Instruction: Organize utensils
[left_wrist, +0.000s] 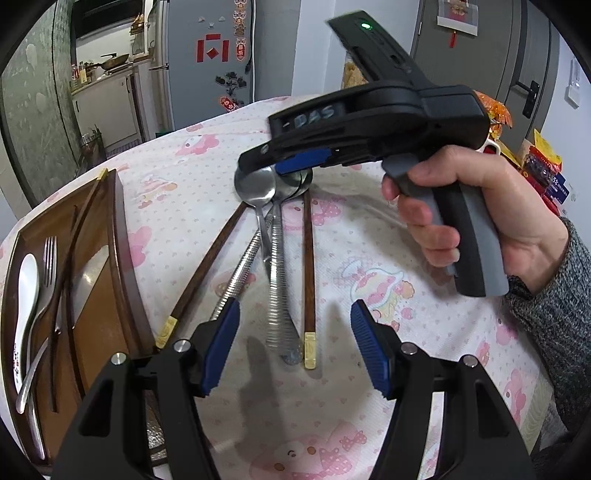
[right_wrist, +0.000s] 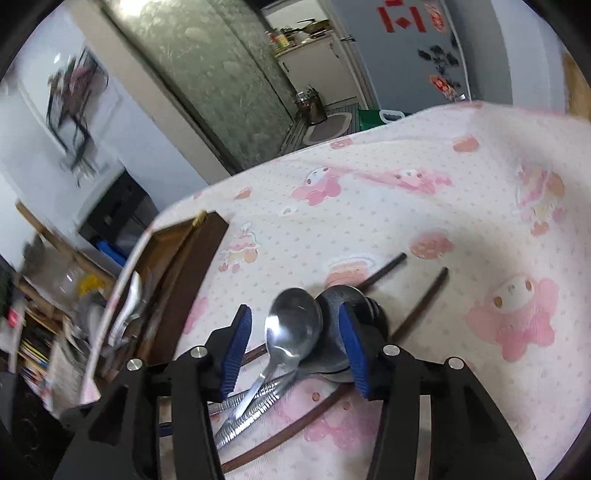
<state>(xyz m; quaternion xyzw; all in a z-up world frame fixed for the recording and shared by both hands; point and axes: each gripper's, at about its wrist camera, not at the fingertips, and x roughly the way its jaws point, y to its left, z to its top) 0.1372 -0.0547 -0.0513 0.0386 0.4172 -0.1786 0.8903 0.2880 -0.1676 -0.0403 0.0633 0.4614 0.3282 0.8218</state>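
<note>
Your right gripper (right_wrist: 295, 347) is hovering over the pile of metal spoons (left_wrist: 273, 184) in the middle of the tabletop (left_wrist: 369, 229); its blue pads are standing apart on either side of the top spoon's bowl (right_wrist: 295, 328), not pressing it. Your right hand (left_wrist: 480, 210) is squeezing the grey handle. Your left gripper (left_wrist: 295, 347) is waiting at the near side with its jaws spread and nothing between them, pointing down over the spoon handles. 2 brown chopsticks (left_wrist: 308, 266) are lying across the pink-patterned cloth, 1 on each side of the spoons. At the left, the wooden tray (left_wrist: 118, 229) is already holding a white spoon (left_wrist: 27, 295) and a fork (left_wrist: 50, 258) in its far-left compartment
</note>
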